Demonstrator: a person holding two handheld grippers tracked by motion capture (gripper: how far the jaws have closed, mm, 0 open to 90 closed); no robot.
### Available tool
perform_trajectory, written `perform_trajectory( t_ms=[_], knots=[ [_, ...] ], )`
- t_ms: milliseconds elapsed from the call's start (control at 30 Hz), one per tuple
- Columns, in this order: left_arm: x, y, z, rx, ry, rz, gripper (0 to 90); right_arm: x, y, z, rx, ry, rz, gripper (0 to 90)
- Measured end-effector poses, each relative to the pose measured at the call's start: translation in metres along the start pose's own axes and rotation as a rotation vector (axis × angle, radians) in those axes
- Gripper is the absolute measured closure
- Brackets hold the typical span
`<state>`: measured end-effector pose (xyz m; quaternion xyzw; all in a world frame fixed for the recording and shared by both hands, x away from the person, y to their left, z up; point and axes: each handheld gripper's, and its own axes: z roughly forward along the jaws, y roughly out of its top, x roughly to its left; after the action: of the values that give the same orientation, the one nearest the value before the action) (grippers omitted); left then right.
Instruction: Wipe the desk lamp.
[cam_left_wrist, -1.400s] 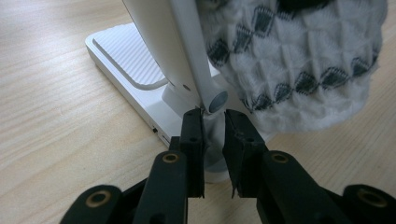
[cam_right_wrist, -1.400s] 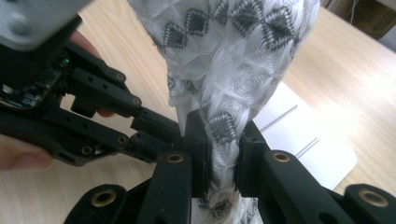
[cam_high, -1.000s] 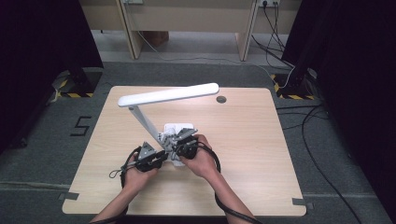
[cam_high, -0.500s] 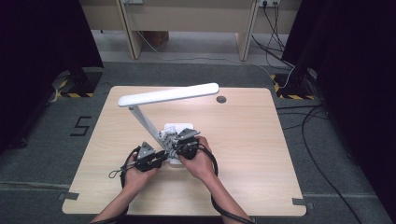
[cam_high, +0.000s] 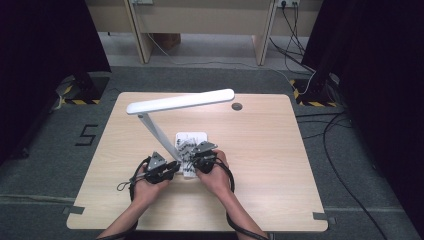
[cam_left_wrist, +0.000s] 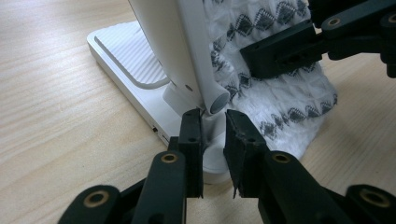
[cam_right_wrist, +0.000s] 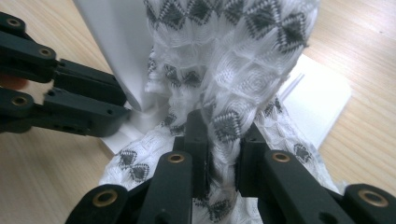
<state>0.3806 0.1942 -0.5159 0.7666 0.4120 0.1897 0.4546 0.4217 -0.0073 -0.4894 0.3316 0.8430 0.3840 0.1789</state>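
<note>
Right gripper view: the patterned white cloth (cam_right_wrist: 224, 88), draped against the desk lamp's stem (cam_left_wrist: 182, 51) over its base (cam_left_wrist: 126, 60), is pinched by the right claw (cam_right_wrist: 223, 154); the left claw (cam_left_wrist: 214, 135) is clamped on the stem's foot, at the counter's (cam_high: 280, 150) near middle.

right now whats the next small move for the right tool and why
Probably drag the cloth in small strokes across the lamp base. The right tool is pinched shut on a bunched fold of the patterned cloth, which lies over the base beside the lamp's arm, while the left tool clamps the hinge foot and steadies the lamp.
</note>
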Motion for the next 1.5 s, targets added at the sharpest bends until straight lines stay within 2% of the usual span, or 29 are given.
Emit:
perform_trajectory(
  t_ms=[300, 933, 1100, 1133, 1267, 1500],
  knots=[
    [0.000, 0.000, 0.000, -0.001, 0.011, 0.011, 76.1, -0.009, -0.005, -0.004, 0.006, -0.023, -0.009, 79.4],
    [0.001, 0.001, 0.000, -0.002, 0.011, 0.001, 75.5, -0.037, -0.017, -0.022, 0.027, -0.095, 0.030, 79.4],
    [0.001, 0.001, 0.001, -0.002, 0.007, -0.006, 75.5, -0.040, -0.008, -0.031, -0.004, -0.101, 0.034, 79.4],
    [0.001, 0.001, 0.001, -0.001, 0.000, -0.017, 75.4, -0.041, -0.005, -0.032, -0.011, -0.100, 0.030, 79.4],
    [0.001, 0.001, 0.001, -0.002, 0.002, -0.016, 75.4, -0.044, 0.011, -0.035, -0.043, -0.096, 0.024, 79.4],
    [0.002, 0.002, 0.002, 0.003, -0.002, -0.012, 75.0, -0.043, 0.035, -0.021, -0.084, -0.087, 0.023, 79.3]
  ],
)
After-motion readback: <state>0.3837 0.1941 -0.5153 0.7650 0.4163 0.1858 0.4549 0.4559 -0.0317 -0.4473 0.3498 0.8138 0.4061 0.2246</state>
